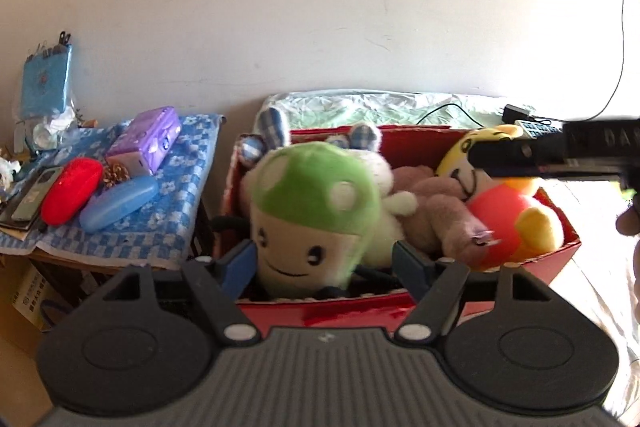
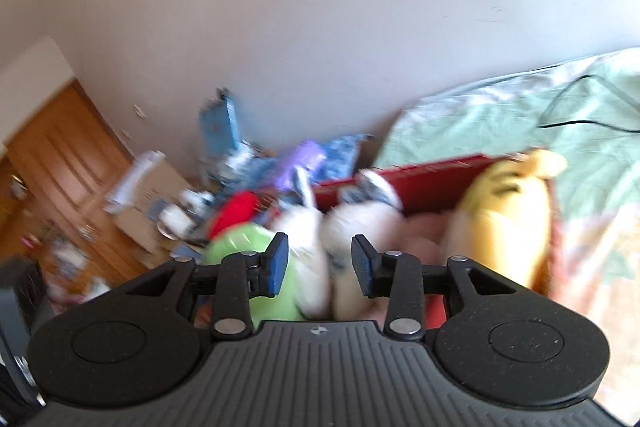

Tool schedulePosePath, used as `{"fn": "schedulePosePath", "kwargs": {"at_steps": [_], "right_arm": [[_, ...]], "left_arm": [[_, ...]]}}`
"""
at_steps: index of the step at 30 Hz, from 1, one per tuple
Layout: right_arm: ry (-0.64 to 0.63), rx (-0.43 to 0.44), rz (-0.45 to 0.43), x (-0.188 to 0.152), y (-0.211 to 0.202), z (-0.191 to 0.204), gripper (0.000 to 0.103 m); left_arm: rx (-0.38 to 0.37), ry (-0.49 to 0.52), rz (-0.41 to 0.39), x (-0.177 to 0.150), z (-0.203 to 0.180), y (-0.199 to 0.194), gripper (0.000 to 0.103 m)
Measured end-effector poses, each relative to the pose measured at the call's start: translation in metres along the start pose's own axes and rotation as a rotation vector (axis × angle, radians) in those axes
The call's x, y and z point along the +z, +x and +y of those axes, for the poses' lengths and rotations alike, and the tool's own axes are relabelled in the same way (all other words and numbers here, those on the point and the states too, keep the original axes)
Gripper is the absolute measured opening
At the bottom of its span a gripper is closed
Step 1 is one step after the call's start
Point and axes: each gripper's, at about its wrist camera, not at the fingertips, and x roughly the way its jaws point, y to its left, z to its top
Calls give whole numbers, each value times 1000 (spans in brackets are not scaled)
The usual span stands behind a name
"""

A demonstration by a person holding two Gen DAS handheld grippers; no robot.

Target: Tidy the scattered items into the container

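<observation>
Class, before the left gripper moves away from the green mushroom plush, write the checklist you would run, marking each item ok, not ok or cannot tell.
1. Green mushroom plush inside the red box: ok.
2. Left gripper jaws spread wider than the plush: ok.
3. Plush fully released, no contact: cannot tell.
4. Right gripper open and empty: ok.
5. Right gripper clear of the left one's path: cannot tell, its view is blurred.
6. Toys left outside the box: cannot tell.

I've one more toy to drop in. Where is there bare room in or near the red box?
The red box is packed: mushroom toy in front, pink toy in the middle, yellow toy at the right. The green sheet behind the box is bare. The side table is crowded.
</observation>
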Motion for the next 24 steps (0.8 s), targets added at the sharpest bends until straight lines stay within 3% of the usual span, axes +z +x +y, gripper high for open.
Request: {"fn": "schedulePosePath", "kwargs": {"at_steps": [4, 10, 12, 14, 20, 24], "right_arm": [[-2, -75, 0, -6, -28, 5, 50], [-9, -153, 28, -13, -51, 9, 64], [-13, -183, 33, -15, -59, 8, 76], [-8, -237, 36, -16, -68, 5, 81], [30, -313, 113, -25, -79, -6, 84], [32, -327, 155, -38, -79, -6, 87]], "left_arm": [[31, -13, 10, -2, -15, -9, 85], [131, -55, 58, 1, -34, -18, 87], [154, -87, 81, 2, -39, -19, 89], [180, -123, 111, 2, -43, -19, 95], [259, -178, 146, 1, -61, -24, 100], [269, -193, 176, -2, -72, -24, 101]]}}
